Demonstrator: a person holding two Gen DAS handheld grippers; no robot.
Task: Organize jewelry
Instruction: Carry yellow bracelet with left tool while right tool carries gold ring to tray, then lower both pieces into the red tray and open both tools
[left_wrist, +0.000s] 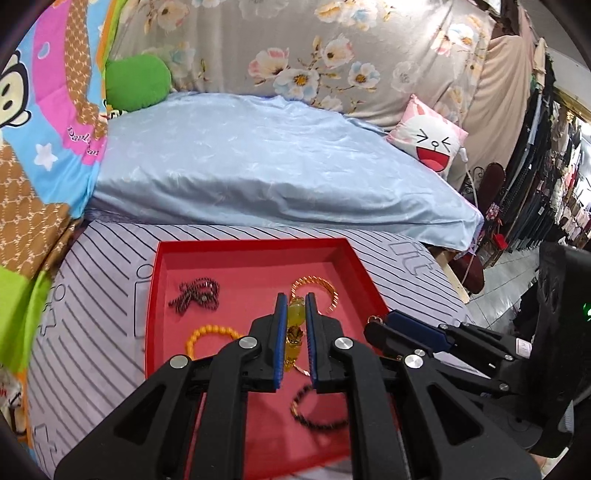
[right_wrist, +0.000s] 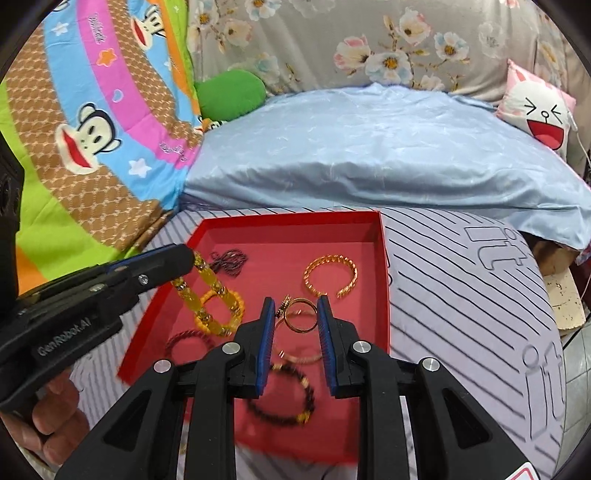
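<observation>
A red tray (left_wrist: 255, 254) (right_wrist: 295, 229) lies on the striped bed cover. My left gripper (left_wrist: 296, 299) (right_wrist: 186, 260) is shut on a yellow chunky-bead bracelet (left_wrist: 295, 314) (right_wrist: 208, 278) and holds it hanging over the tray. My right gripper (right_wrist: 295, 304) (left_wrist: 376, 323) is open, with a thin gold bangle (right_wrist: 301, 319) between its fingers; whether it touches is unclear. In the tray lie a twisted gold cuff (right_wrist: 330, 275) (left_wrist: 317, 286), an orange bead bracelet (left_wrist: 208, 334) (right_wrist: 225, 310), a dark bead string (left_wrist: 195, 291) (right_wrist: 229, 260), a black-and-gold bracelet (right_wrist: 284, 398) (left_wrist: 317, 410) and a dark red twisted bangle (right_wrist: 184, 339).
The tray sits on a grey striped cover (right_wrist: 461, 295). A light blue pillow (left_wrist: 277, 173) lies behind it, with a green cushion (left_wrist: 136, 83) and a white-pink face cushion (left_wrist: 428, 142). The bed's right edge drops to a tiled floor (left_wrist: 495, 295).
</observation>
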